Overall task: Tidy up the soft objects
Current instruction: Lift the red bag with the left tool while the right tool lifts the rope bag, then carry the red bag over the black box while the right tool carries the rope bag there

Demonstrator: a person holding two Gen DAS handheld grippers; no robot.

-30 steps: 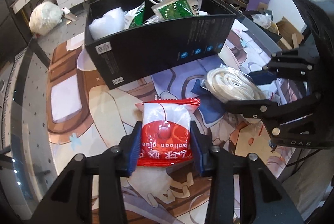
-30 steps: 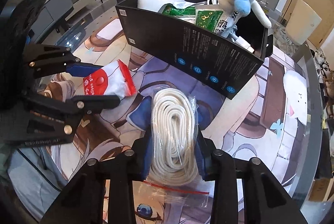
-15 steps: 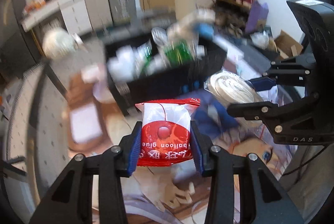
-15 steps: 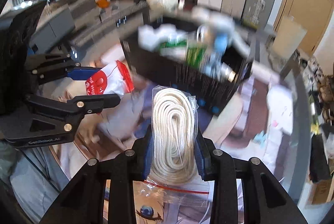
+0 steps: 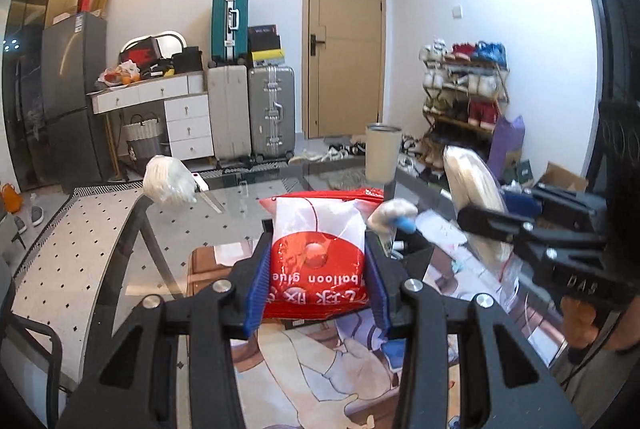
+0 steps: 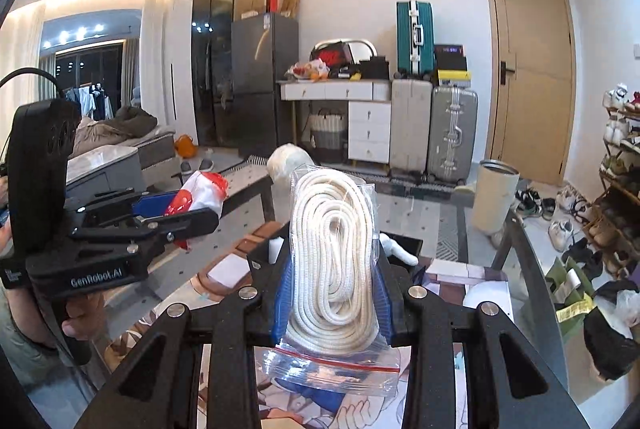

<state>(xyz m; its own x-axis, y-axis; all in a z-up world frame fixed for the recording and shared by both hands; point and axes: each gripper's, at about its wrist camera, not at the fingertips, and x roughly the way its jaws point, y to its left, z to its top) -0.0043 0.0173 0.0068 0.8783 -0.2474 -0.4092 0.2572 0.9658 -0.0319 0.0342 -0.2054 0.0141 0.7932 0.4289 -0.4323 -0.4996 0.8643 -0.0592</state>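
Two items in transit: left tool (image 5: 318, 269) pinching the red balloon-glue packet (image 5: 318, 257), right tool (image 6: 334, 293) pinching the bagged white rope coil (image 6: 334, 249), both newly lifted clear of the surface (image 5: 132, 253), black box (image 6: 262, 255) now low ahead, deposit likely next.

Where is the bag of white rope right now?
The bag of white rope is pinched in the right tongs, held up above the table, with the red balloon glue packet to its left in the right wrist view.
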